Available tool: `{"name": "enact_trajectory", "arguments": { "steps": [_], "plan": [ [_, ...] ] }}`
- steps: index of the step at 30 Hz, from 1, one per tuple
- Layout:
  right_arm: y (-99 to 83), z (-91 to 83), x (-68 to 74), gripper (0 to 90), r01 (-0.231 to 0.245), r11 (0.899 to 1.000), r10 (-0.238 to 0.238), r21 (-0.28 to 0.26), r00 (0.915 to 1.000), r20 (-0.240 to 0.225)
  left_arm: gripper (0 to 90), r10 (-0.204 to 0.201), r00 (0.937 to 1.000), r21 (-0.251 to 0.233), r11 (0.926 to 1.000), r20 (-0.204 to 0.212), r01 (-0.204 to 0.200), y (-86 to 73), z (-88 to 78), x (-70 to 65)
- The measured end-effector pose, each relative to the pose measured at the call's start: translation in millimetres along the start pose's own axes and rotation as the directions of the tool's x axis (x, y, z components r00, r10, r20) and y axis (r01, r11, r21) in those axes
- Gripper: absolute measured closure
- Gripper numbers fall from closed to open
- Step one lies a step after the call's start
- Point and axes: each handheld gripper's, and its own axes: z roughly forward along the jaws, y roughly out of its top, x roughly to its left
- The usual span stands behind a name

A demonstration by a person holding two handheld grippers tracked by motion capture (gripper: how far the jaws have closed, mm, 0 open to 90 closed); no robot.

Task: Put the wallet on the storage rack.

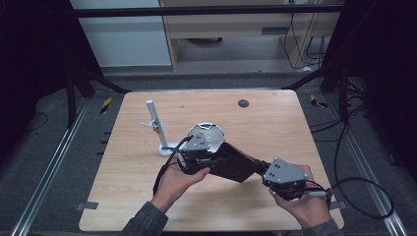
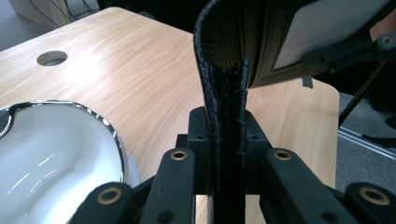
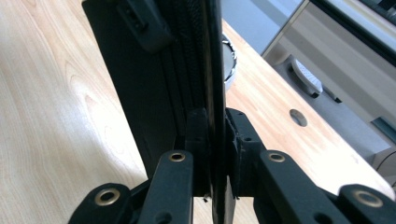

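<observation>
A black leather wallet (image 1: 236, 164) hangs above the wooden table (image 1: 275, 123), held between both grippers. My left gripper (image 1: 211, 158) grips its left end; in the left gripper view the jaws (image 2: 226, 126) are shut on a folded, stitched leather flap (image 2: 224, 88). My right gripper (image 1: 260, 170) holds the wallet's right end; in the right gripper view the jaws (image 3: 215, 126) pinch a thin edge of the wallet (image 3: 154, 84). A hand holds each gripper.
A white bowl with a shiny rim (image 1: 209, 133) sits just behind the left gripper, close beside its jaws (image 2: 46, 149). A white upright stand (image 1: 157, 128) rises at the left. A round hole (image 1: 243, 103) marks the far side of the table.
</observation>
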Motion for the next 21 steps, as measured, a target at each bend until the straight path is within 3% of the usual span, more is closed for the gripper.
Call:
{"name": "enact_trajectory", "arguments": {
  "steps": [6,11,14,21],
  "plan": [
    [-7.6,8.1,5.9,71.7,-0.017,1.000,0.017,0.004,0.9995,-0.028,79.4,0.004,0.9999,0.000,1.0000,-0.016,-0.004,2.5,-3.2,0.2],
    [-14.7,14.7,14.0,44.7,-0.055,0.998,0.057,0.032,0.9959,-0.071,79.6,0.010,0.9992,-0.004,0.9999,-0.040,-0.010,7.7,-9.0,0.6],
    [-21.7,18.9,20.6,36.5,-0.064,0.997,0.069,0.050,0.9926,-0.100,79.5,0.016,0.9986,-0.013,0.9998,-0.051,-0.016,13.1,-15.0,0.5],
    [-40.9,27.5,24.3,24.0,-0.132,0.990,0.135,0.046,0.9881,-0.075,79.5,0.008,0.9972,-0.027,0.9996,-0.075,-0.010,18.1,-27.5,5.2]
  ]
}}
